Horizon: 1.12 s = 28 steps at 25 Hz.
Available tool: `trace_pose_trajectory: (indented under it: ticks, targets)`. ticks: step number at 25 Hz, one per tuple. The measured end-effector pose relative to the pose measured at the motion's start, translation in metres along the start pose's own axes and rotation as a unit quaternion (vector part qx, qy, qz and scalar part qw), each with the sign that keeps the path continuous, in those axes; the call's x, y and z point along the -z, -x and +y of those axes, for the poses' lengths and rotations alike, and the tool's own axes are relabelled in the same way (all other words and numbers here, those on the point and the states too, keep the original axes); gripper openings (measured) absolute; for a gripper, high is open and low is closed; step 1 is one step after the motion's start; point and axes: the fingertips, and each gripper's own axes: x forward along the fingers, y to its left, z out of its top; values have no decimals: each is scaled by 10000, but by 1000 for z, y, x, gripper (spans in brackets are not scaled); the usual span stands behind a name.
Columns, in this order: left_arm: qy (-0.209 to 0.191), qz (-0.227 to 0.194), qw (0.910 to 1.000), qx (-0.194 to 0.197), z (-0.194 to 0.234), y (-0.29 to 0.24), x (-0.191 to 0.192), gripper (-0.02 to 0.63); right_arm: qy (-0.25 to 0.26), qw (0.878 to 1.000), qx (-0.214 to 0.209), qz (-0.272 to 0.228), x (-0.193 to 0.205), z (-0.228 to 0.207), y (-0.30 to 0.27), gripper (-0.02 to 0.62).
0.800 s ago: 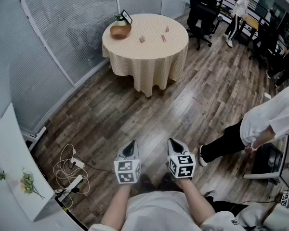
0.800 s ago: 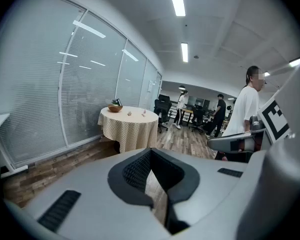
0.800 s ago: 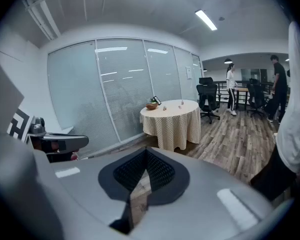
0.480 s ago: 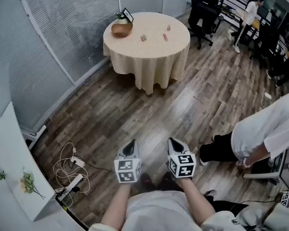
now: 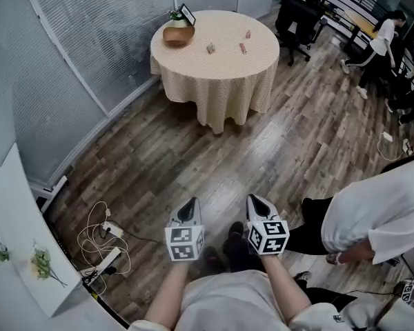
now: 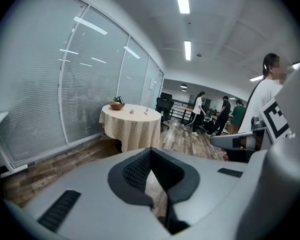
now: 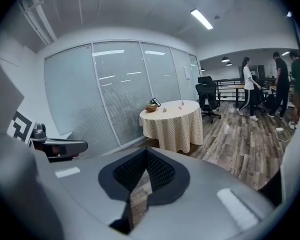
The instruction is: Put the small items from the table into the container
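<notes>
A round table [image 5: 217, 61] under a checked cloth stands far ahead across the wooden floor. On it sit a wooden bowl [image 5: 178, 34] at the left and three small items [image 5: 210, 47], [image 5: 243, 47], [image 5: 248, 34] toward the middle. My left gripper [image 5: 188, 211] and right gripper [image 5: 257, 205] are held side by side close to my body, well short of the table. Both are shut and hold nothing. The left gripper view shows shut jaws [image 6: 150, 150] with the table [image 6: 132, 126] in the distance. The right gripper [image 7: 146, 150] faces the table [image 7: 172, 124] as well.
A person in a white shirt [image 5: 379, 216] bends over just right of my right gripper. Black office chairs [image 5: 300, 12] stand behind the table. Cables and a power strip [image 5: 103, 243] lie on the floor at the left, near a glass wall with blinds [image 5: 83, 47].
The person in white has shifted toward the lower right. A person walking at the back has moved right. The table sits slightly higher and more to the right in the head view. Both grippers stay shut.
</notes>
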Motion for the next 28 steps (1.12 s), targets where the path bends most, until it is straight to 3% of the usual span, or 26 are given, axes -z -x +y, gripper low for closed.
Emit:
trace_pose_trajectory:
  ticks: [8,17,28]
  targets:
    - [-64,60,9999,65,16,-85,-46,5,-170,9998,-48,-53,-42,-34,-82,2]
    - [-102,-19,9999,-96,43,-235,-155,5,-145,9998,-104,-107,-148,-109,-217,2]
    - [61,-12,9997,-218,96,-393,-244,6,164,9995,-255,4,-247,-160,-379,2]
